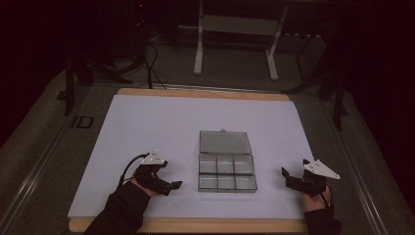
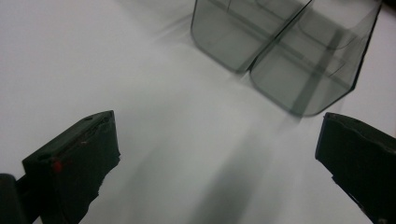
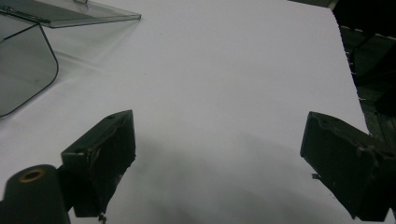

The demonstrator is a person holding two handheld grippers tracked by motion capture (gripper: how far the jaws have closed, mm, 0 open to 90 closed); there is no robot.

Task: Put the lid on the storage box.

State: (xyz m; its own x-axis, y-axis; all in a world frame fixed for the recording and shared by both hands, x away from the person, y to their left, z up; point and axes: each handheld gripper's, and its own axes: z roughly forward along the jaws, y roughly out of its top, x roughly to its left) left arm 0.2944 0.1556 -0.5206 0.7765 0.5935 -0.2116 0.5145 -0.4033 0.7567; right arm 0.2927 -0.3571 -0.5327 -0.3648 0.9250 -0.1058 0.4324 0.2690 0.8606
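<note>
A clear plastic compartment box (image 1: 226, 174) lies in the middle of the white table sheet (image 1: 156, 127). Its lid (image 1: 224, 142) is folded back flat behind it, and the several compartments look empty. My left gripper (image 1: 172, 186) rests on the sheet left of the box, open, pointing at the box's near corner (image 2: 299, 70). Its jaws (image 2: 219, 154) stand wide apart with nothing between them. My right gripper (image 1: 286, 175) sits right of the box, also open and empty (image 3: 219, 158). From there the box's rounded corner (image 3: 23, 70) and lid (image 3: 79, 16) are at upper left.
The sheet covers a wooden tabletop (image 1: 195, 92) whose edge shows at back and front. Beyond the table stand a white metal frame (image 1: 235, 29) and cables (image 1: 152, 63) on the grey floor. The sheet's right edge (image 3: 348, 65) runs close to my right gripper.
</note>
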